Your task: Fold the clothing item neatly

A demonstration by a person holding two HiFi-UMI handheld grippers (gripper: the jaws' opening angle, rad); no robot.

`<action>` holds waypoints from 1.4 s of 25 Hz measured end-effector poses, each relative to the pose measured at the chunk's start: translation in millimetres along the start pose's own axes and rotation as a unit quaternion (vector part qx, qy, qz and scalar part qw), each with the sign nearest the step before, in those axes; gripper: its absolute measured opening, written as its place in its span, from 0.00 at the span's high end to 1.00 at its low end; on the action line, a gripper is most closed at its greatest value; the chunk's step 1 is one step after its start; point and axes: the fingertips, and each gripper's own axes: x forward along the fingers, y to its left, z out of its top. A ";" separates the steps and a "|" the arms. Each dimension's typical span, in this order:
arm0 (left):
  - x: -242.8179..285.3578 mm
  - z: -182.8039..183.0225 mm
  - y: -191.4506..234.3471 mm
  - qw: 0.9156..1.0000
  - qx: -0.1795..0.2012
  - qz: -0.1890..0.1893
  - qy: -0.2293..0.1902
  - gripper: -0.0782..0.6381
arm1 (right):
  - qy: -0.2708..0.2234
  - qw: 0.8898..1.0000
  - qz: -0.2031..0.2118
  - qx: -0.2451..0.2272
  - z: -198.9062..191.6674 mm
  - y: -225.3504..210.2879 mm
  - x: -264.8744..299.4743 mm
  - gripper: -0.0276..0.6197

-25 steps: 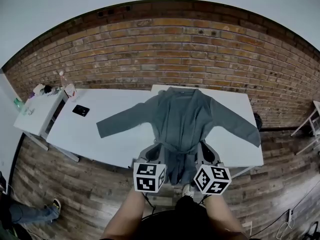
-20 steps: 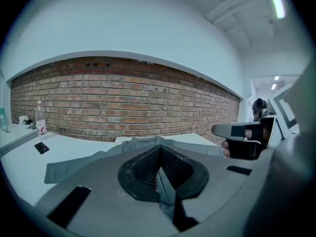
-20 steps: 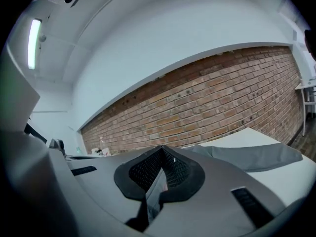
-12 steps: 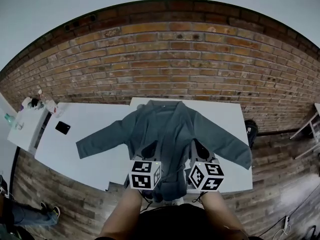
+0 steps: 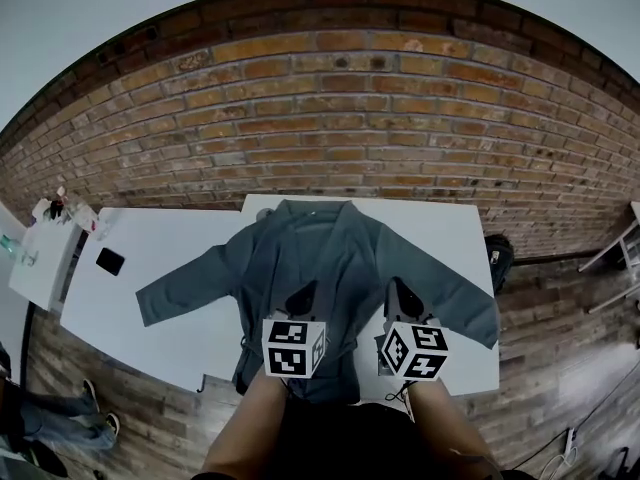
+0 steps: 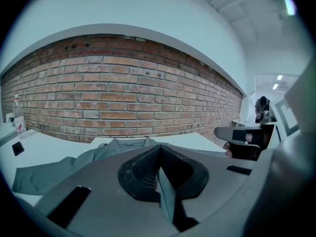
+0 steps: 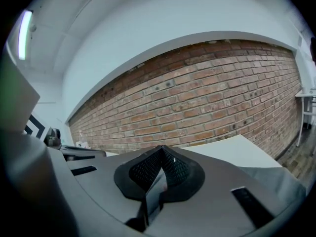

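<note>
Nearest, the person's two forearms (image 5: pixel 250 423), each carrying a marker cube (image 5: pixel 294 347) at the back of its tool. Left claw (image 5: pixel 303 296): pressed together, nothing between the jaws, held low over the left front panel of the garment. Right claw (image 5: pixel 398 293): likewise pressed together and empty, held over the right front panel, level with its partner. The matched pair reads as a two-handed approach, both tips brought in at once so that each can take its own side. Beneath them, one grey robe (image 5: pixel 300 253), front up, spread flat on the white tabletop (image 5: pixel 165 343); its hem appears to lap over the near edge, and its collar (image 5: pixel 312 206) lies by the far edge. One sleeve (image 5: pixel 185 288) is stretched out toward the left and the other sleeve (image 5: pixel 455 293) toward the right, probably laid wide so that the fold lines can be judged; no fold is made yet. Farther left on the same tabletop, well apart from the robe, a small flat black object (image 5: pixel 110 261), perhaps a phone. Beyond that, a smaller side table (image 5: pixel 40 263) bearing bottles too small to identify. Farthest, a red brick wall (image 5: pixel 330 128) behind the whole width.
</note>
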 end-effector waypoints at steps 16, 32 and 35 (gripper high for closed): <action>38.3 -8.3 -47.0 0.996 0.028 -0.081 0.028 0.91 | 0.102 0.936 -0.337 0.020 -86.3 -268.9 -107.3 0.97; 42.1 -10.0 -70.0 0.989 0.067 -0.125 0.030 0.91 | 0.239 0.896 -0.372 0.043 -154.7 -318.9 -123.7 0.76; 42.5 -13.0 -69.9 0.989 0.065 -0.125 0.033 0.91 | 0.254 0.888 -0.380 0.044 -158.7 -324.4 -124.5 0.76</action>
